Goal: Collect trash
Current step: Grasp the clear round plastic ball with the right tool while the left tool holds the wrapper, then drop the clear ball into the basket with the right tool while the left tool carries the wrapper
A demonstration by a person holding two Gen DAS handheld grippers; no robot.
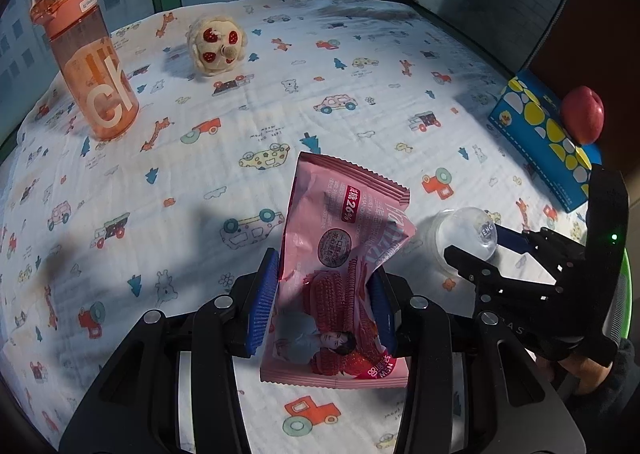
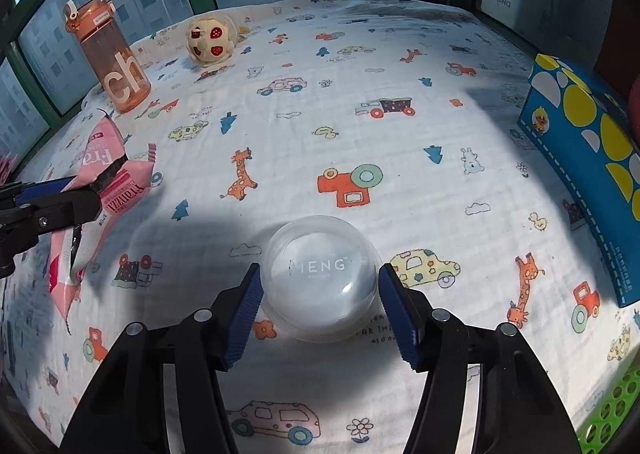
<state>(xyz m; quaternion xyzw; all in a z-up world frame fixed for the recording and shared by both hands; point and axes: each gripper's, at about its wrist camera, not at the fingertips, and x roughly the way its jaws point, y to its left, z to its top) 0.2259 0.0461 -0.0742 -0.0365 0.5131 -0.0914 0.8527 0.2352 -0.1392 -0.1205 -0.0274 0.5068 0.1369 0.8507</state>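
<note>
The left gripper (image 1: 324, 302) is clamped on a crumpled pink foil snack wrapper (image 1: 340, 274), its blue ribbed pads pressing the packet's sides so that it stands up off the cloth between them; in the right wrist view the same wrapper (image 2: 104, 190) shows at the left edge, pinched in the black fingers of that gripper (image 2: 86, 194). The right gripper (image 2: 320, 294) has its two blue pads (image 2: 242, 314) set on either side of a clear, dome-shaped plastic cup (image 2: 320, 278) that lies upside down on the cloth with pale lettering on its base; the left pad meets the cup's wall, the right pad stands at its edge, and whether that one presses cannot be told. In the left wrist view this cup (image 1: 464, 238) lies just to the right of the wrapper, with the right gripper (image 1: 480, 250) reaching onto it. Everything rests on a white cloth printed with cars, tractors and giraffes (image 2: 360, 134). Far back on the left stands an upright orange translucent water bottle with a white flip lid (image 2: 108, 58), and near it a round cream plush toy with red strawberry patches (image 2: 210, 40). At the right edge is a blue cardboard box with yellow and white spots (image 2: 588, 158), and a red apple (image 1: 582, 114) sits on top of it. A green perforated basket (image 2: 612, 418) shows in the bottom right corner.
</note>
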